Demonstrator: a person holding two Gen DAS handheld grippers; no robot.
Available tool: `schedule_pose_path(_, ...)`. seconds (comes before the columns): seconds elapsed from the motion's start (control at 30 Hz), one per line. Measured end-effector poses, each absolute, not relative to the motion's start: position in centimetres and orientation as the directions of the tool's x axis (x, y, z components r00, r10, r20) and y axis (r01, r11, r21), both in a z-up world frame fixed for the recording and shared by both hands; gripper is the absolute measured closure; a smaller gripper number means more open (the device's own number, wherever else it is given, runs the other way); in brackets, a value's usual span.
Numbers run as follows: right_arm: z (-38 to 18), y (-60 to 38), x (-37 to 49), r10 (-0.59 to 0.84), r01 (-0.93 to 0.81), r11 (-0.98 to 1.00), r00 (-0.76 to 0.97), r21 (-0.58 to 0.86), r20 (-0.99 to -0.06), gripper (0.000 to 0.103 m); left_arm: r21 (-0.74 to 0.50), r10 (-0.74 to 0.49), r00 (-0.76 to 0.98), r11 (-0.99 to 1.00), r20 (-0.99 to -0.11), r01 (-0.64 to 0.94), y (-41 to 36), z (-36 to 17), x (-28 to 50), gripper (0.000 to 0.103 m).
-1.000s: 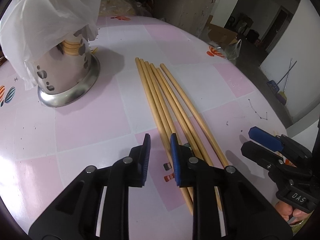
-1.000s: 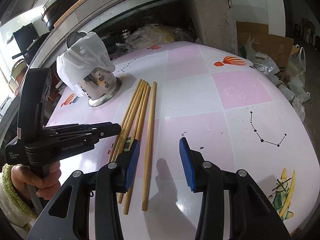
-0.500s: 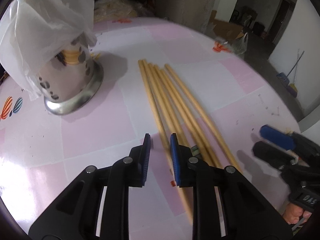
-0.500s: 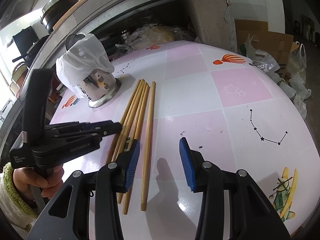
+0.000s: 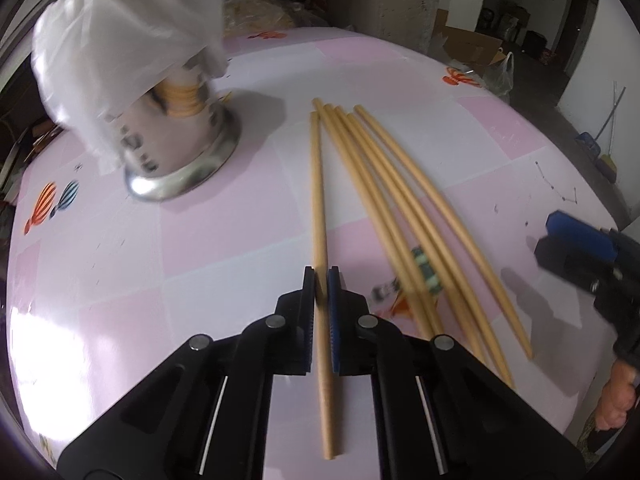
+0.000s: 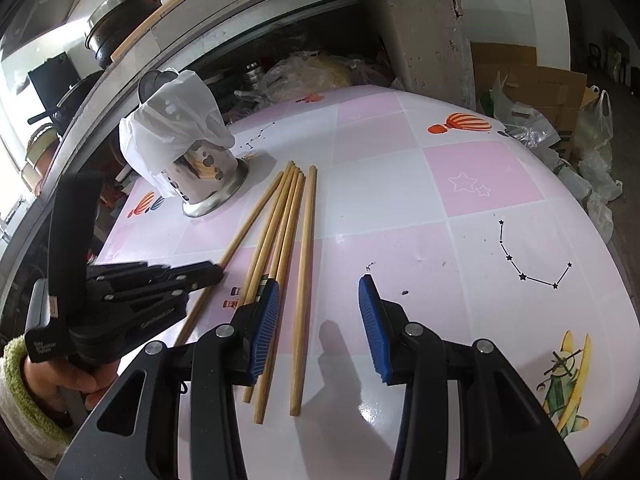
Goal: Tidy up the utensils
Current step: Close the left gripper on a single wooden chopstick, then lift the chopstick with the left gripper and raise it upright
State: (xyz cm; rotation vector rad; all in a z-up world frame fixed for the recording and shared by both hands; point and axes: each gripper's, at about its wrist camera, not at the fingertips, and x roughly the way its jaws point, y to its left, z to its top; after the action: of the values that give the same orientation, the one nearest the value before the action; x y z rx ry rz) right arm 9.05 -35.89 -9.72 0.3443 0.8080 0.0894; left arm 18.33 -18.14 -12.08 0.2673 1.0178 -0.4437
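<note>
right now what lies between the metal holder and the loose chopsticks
Only bare pink tablecloth separates the metal holder from the loose chopsticks; the left wrist view shows it, and the right wrist view agrees.

Right tongs (image 6: 318,320) agape above table (image 6: 480,200); left tongs (image 6: 214,274) clamp one chopstick (image 6: 240,240) beside bundle (image 6: 288,224).

i see a round table (image 6: 480,184) with a glossy pink and white checked cover printed with balloons, stars and a plane. behind the table stands a rough concrete pillar (image 6: 428,40), with cardboard boxes (image 6: 532,80) and plastic bags (image 6: 592,168) on the grey floor to its right. left of the pillar a shelf carries a dark pot (image 6: 120,28). daylight glares in from the far left.
</note>
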Motion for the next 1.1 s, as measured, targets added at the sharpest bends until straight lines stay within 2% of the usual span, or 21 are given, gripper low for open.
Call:
schedule_pose_path(0.5,-10.1,-34.7,9.0,0.237,0.027,0.938,0.677,0.345,-0.697,0.062,-0.031,-0.168,0.378,0.938,-0.910,0.344,-10.5,-11.8,13.2,0.097)
schedule_pose_path(0.8,-9.6,-34.2,8.9,0.233,0.021,0.942,0.677,0.335,-0.698,0.062,-0.106,-0.244,0.394,0.934,-0.886,0.340,-9.8,-10.9,13.1,0.097)
schedule_pose_path(1.1,-9.5,-34.0,9.2,0.238,0.017,0.941,0.676,0.338,-0.698,0.058,-0.126,-0.277,0.442,0.932,-0.853,0.341,-9.5,-9.5,14.4,0.087)
